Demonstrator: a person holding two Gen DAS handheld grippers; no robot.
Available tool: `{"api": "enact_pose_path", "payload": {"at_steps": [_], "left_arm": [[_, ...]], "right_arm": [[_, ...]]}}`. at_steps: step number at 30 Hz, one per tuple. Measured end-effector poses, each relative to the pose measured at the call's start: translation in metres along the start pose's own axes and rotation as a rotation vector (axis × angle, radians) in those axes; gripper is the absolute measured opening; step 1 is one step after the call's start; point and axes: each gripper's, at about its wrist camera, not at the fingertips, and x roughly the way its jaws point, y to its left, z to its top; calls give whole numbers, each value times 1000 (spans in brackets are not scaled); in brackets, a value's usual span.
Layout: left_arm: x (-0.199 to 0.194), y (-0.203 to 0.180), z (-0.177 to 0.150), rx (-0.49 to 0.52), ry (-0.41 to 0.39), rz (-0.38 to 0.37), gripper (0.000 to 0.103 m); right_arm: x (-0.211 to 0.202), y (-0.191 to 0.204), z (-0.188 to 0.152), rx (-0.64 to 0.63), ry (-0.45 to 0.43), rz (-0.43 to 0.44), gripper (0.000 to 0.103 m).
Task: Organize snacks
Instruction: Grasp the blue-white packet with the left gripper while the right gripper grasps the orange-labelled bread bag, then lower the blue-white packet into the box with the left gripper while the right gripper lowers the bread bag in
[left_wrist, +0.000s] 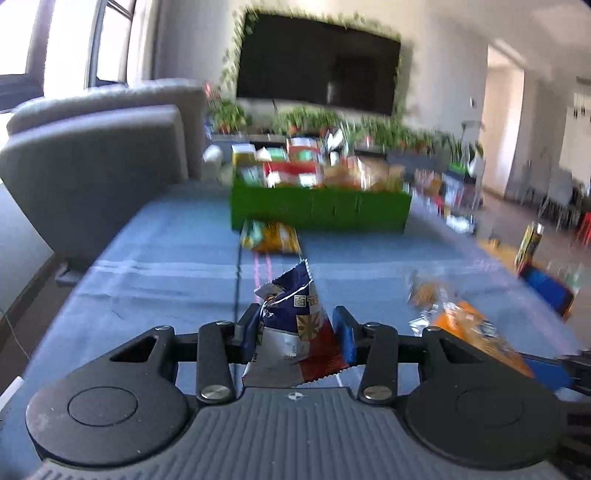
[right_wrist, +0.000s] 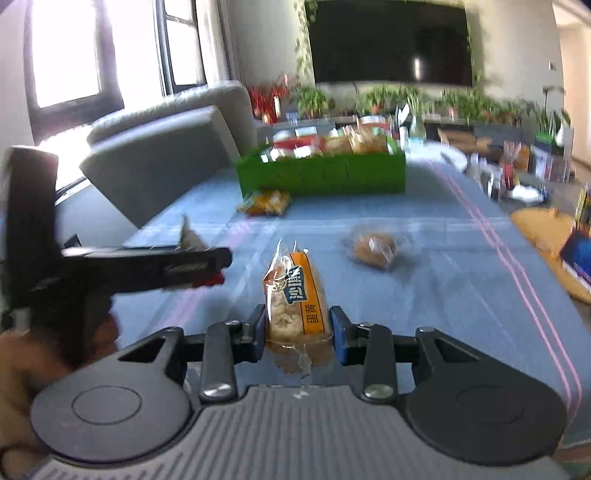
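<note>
Left gripper (left_wrist: 295, 332) clamped on blue-and-red snack packet (left_wrist: 295, 332); right gripper (right_wrist: 298, 334) clamped on orange-labelled pastry pack (right_wrist: 295, 295), both raised over the blue worktop (right_wrist: 443, 295). Ahead, green bin (right_wrist: 321, 175) crammed with snacks. Yellow packet (right_wrist: 267, 202) touching bin's near left corner; wrapped bun (right_wrist: 373, 249) nearer, right. Bare cloth between.

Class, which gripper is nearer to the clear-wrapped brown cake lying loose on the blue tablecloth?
Right. The right gripper has the cake just ahead, slightly rightward. The left gripper sits farther left, across the orange packet.
</note>
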Motion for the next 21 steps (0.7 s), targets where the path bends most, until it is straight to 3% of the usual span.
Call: {"api": "enact_pose_path", "payload": {"at_steps": [10, 21], "left_arm": [[-37, 12, 35, -19, -162, 18, 40], [-6, 26, 59, -48, -134, 28, 40]], "right_arm": [[10, 19, 38, -49, -133, 21, 84], [36, 15, 77, -58, -182, 26, 84]]}}
